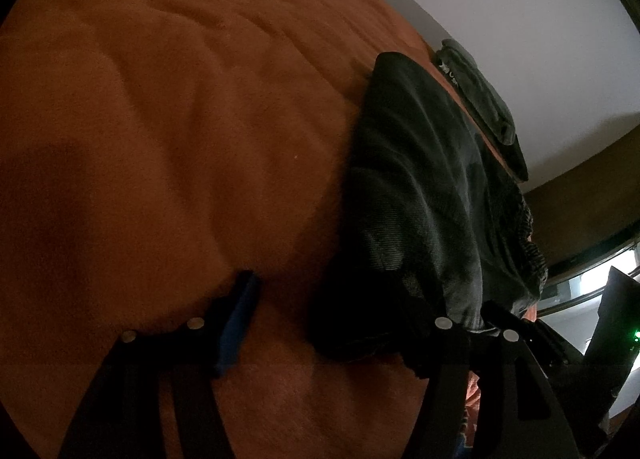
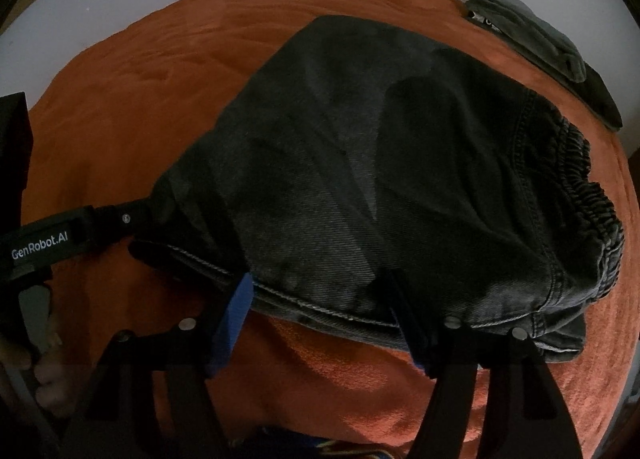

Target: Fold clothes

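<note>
Jeans [image 2: 380,179], dark grey denim folded over, lie on the orange blanket [image 2: 140,119]. "GenRobot.AI" is printed on the left gripper [image 2: 132,235], which reaches the jeans' near left corner with its jaws apart. The right gripper [image 2: 324,323] stands apart too, straddling the jeans' near hem. Beyond the jeans, a folded green garment [image 2: 540,43] lies by the blanket's far edge.

Black fingers [image 2: 236,323] with blue pads, silver screws, "GenRobot.AI" lettering.
</note>
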